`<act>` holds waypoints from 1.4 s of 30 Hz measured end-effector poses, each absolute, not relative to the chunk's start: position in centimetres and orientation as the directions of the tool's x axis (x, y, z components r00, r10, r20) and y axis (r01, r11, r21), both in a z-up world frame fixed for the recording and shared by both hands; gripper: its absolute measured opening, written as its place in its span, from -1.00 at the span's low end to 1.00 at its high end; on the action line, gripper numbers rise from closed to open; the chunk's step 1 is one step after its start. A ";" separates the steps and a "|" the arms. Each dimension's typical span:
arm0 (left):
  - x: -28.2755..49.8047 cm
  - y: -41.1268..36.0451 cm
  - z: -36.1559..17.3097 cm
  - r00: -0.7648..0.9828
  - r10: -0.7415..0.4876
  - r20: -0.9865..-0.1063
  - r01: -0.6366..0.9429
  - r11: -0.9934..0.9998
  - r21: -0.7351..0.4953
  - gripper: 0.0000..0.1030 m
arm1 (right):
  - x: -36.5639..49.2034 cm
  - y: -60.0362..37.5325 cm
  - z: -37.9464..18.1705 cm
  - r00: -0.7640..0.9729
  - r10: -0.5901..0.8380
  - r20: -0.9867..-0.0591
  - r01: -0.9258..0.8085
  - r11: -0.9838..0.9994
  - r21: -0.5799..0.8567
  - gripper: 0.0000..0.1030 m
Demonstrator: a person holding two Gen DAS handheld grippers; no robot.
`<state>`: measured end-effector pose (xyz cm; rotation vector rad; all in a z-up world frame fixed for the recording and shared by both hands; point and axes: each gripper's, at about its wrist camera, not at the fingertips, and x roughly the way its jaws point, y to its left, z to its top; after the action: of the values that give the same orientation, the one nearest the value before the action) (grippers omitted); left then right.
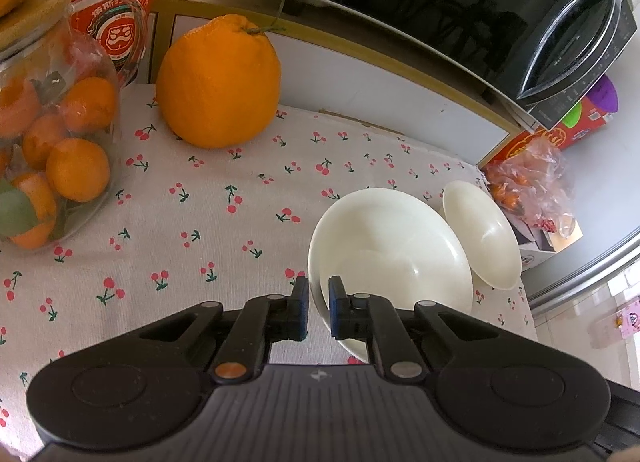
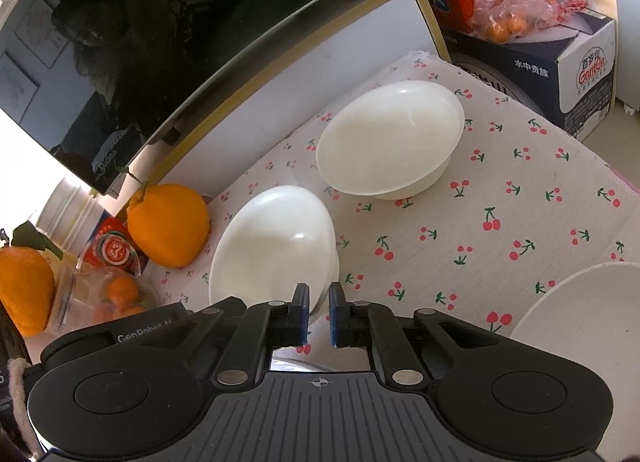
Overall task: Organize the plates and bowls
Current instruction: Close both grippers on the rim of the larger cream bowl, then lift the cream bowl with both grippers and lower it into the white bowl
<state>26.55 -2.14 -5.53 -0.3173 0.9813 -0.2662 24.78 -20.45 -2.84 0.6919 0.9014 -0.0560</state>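
I have my left claw [image 1: 319,302] clamped on the near rim of a white bowl, the left-hand bowl [image 1: 390,254], in the lower middle of the left wrist view; one finger sits outside the wall and one inside. I pinch the rim because the thin wall is the only part narrow enough for the jaws. It is round, so it has no long axis, and its mouth faces up with the base seemingly on the cherry-print cloth [image 1: 224,222] over the tabletop. Just to its right a second bowl [image 1: 480,238] shows its mouth leaning toward the frame's left. My right claw [image 2: 319,304] looks pinched together on the lower edge of the right-hand bowl [image 2: 272,246], at centre-left of the right wrist view. That bowl looks tipped, its mouth turned toward the upper left. The fisheye may exaggerate this. Beyond it a far bowl [image 2: 390,142] stands upright near the frame's centre, and a white dish [image 2: 580,322] pokes in at lower right. I cannot tell which bowls match between the two views. With both grips made, I judge I am set to lift and nest them, keeping clear of the big orange [image 1: 218,82].
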 end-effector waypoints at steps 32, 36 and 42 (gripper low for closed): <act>21.6 -4.3 0.7 0.582 -0.375 -0.722 0.143 0.921 -0.363 -0.82 | 20.8 -23.6 3.4 0.688 0.269 -0.674 0.267 0.770 0.580 -0.81; 20.0 -5.0 1.7 0.582 -0.361 -0.728 0.144 0.928 -0.344 -0.81 | 19.4 -24.5 4.8 0.688 0.287 -0.667 0.257 0.763 0.593 -0.81; 17.6 -5.9 2.7 0.592 -0.349 -0.727 0.151 0.933 -0.326 -0.80 | 17.4 -25.8 5.8 0.674 0.311 -0.670 0.251 0.757 0.604 -0.81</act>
<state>17.62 -5.94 2.66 -0.2401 0.8928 -0.2944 17.41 -25.79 5.75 0.7348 0.8508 0.0375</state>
